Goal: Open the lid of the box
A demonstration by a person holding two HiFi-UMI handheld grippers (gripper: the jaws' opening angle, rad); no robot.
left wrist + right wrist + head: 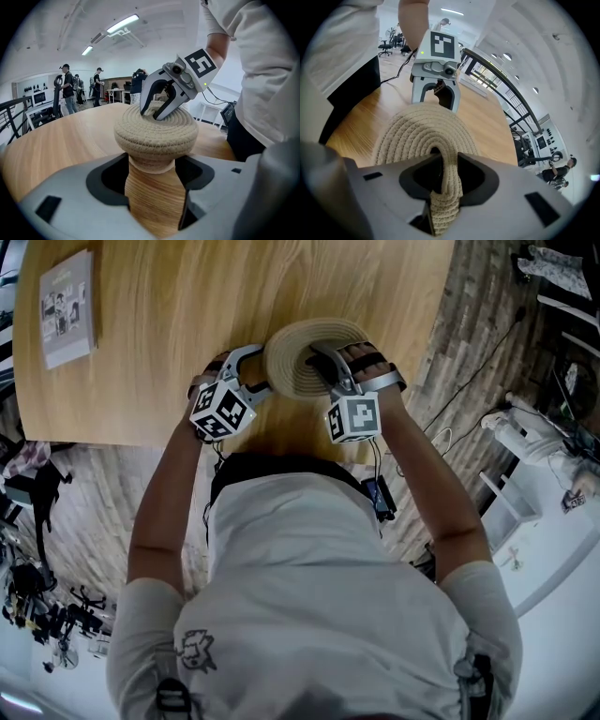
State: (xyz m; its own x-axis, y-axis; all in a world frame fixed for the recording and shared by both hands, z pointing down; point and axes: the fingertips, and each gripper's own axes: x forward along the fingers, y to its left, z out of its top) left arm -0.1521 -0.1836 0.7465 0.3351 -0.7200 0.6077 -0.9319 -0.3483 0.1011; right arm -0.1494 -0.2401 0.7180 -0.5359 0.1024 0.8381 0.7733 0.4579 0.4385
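two grippers meet at a woven rope box point(298, 381) standing near the table's point(187, 315) front edge. the right gripper point(447, 159) pinches the loop point(449, 187) on the lid point(422, 131). the left gripper point(153, 164) gapes wide beside the box, gripping nothing.

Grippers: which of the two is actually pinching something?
The right gripper: its jaws squeeze the rope loop on top of the woven lid. The left gripper has its jaws wide apart, clamping nothing.
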